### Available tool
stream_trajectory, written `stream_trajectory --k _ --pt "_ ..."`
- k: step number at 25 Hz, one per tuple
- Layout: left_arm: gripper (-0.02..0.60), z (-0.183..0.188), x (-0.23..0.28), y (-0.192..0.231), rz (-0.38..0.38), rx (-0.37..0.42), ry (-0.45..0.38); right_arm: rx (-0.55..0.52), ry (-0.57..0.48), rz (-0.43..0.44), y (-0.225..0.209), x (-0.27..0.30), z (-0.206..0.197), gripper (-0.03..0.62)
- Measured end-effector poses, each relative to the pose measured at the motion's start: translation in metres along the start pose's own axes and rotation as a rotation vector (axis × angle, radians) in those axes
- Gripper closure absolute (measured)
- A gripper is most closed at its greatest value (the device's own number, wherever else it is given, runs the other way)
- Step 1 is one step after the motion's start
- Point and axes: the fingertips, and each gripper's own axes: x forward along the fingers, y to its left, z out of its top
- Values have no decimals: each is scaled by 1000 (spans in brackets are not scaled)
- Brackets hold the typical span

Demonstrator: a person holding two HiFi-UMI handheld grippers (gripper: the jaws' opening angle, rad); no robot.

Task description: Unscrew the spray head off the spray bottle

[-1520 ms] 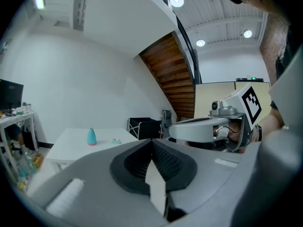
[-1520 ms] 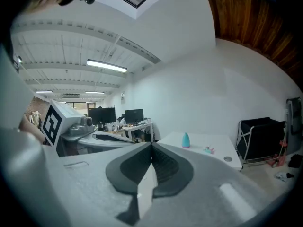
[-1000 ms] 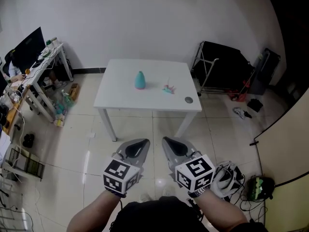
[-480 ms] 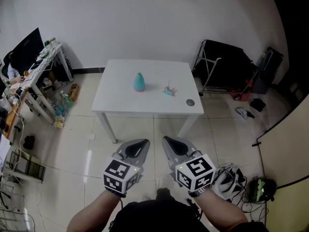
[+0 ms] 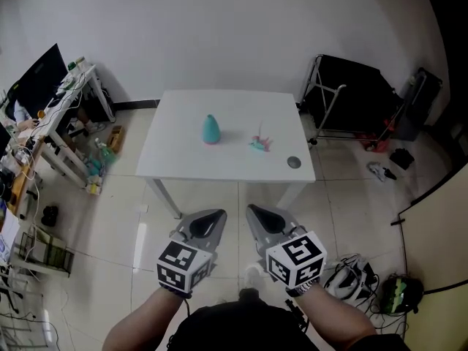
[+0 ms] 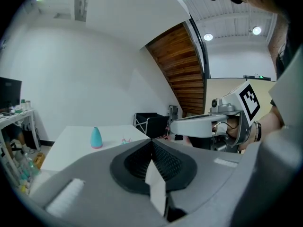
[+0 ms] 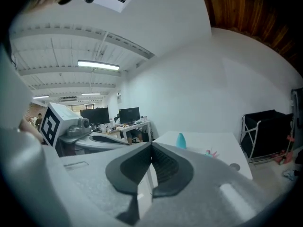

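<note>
A teal spray bottle body (image 5: pixel 211 129) stands upright near the middle of a white table (image 5: pixel 183 159); it also shows in the left gripper view (image 6: pixel 96 137) and the right gripper view (image 7: pixel 181 140). A small teal and pink spray head (image 5: pixel 258 143) lies on the table to its right. My left gripper (image 5: pixel 216 216) and right gripper (image 5: pixel 254 213) are held side by side well short of the table, over the floor. Both are shut with nothing between the jaws.
A small dark round thing (image 5: pixel 294 162) lies near the table's front right corner. A cluttered desk with a monitor (image 5: pixel 40 75) stands at the left. A black rack (image 5: pixel 351 97) stands at the right. Shoes and cables (image 5: pixel 351 280) lie on the tiled floor.
The view has shifted a little: the table and the rack sit slightly further right in the picture. Both grippers keep their place and stay shut.
</note>
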Motion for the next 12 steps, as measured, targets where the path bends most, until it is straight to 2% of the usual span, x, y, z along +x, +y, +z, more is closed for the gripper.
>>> stream_trajectory --k 12 --pt "565 9 59 14 54 -8 41 23 23 52 -60 26 5 602"
